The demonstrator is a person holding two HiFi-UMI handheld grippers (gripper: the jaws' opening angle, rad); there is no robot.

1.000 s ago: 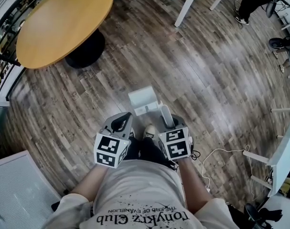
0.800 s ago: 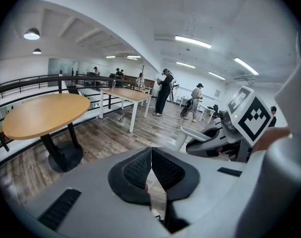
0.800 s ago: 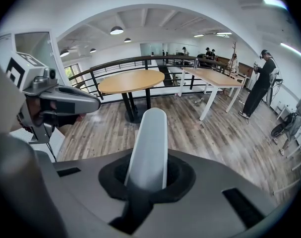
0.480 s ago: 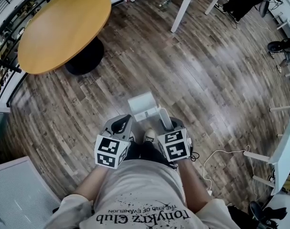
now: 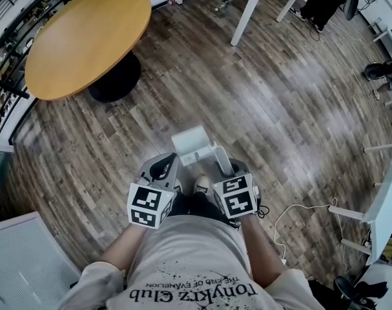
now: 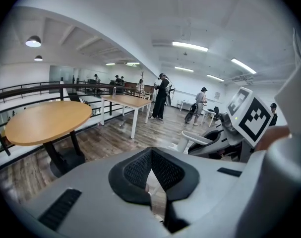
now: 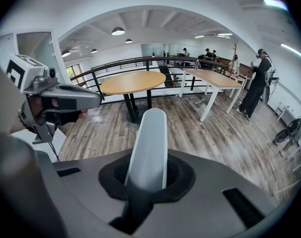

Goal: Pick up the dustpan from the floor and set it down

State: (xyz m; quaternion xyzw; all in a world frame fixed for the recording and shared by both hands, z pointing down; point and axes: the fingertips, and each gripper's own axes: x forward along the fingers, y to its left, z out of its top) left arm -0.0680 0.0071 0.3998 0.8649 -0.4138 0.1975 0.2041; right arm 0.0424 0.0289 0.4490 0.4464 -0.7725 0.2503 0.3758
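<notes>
Dustpan: the white dustpan [image 5: 192, 142] hangs in front of the person's waist, at 12 o'clock of the feet in the head view. It appears to be clear of the floor [image 5: 279, 89], so the lift is judged done and the set-down not yet done.
Long axis: the handle [image 5: 223, 159] runs roughly from 6 to 12 o'clock in the head view, leaning slightly toward 11. The pan lies at about 10 o'clock of the grip. Where pan and handle join cannot be made out.
Right gripper: the right gripper [image 5: 229, 172] is clamped at a narrow opening on the handle. In the right gripper view the handle's rounded end projects past the jaws toward 12 o'clock.
Left gripper: the left gripper [image 5: 162, 169] sits at 9 o'clock of the right one, just beside the pan. Its pads meet at the tips with nothing between them.
Nearer hand: the right, which already bears the load; the left takes no part.
Coming move (judgement): the right hand lowers until the pan meets the boards at 12 o'clock, then the jaws part.
Surroundings: the round table [image 5: 86, 34] stands well apart at 10 o'clock.
</notes>
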